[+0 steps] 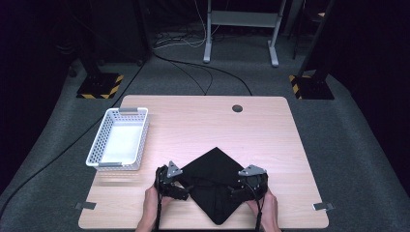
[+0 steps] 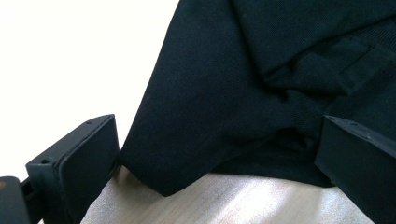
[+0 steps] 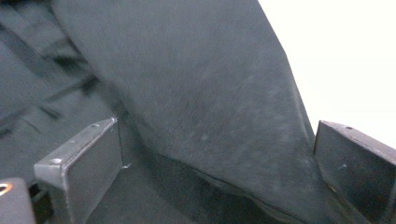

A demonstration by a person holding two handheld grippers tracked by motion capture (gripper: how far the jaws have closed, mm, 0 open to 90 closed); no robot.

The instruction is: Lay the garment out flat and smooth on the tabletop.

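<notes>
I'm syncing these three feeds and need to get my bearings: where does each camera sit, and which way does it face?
High view: above the person's side, facing forward and down on the table, white basket, black cloth; forearms, hands and both grippers show.
Left gripper view: rides the left gripper, looking along its open jaws at the cloth's edge.
Right gripper view: rides the right gripper, open jaws around a cloth fold.
All three share the black cloth.
</notes>
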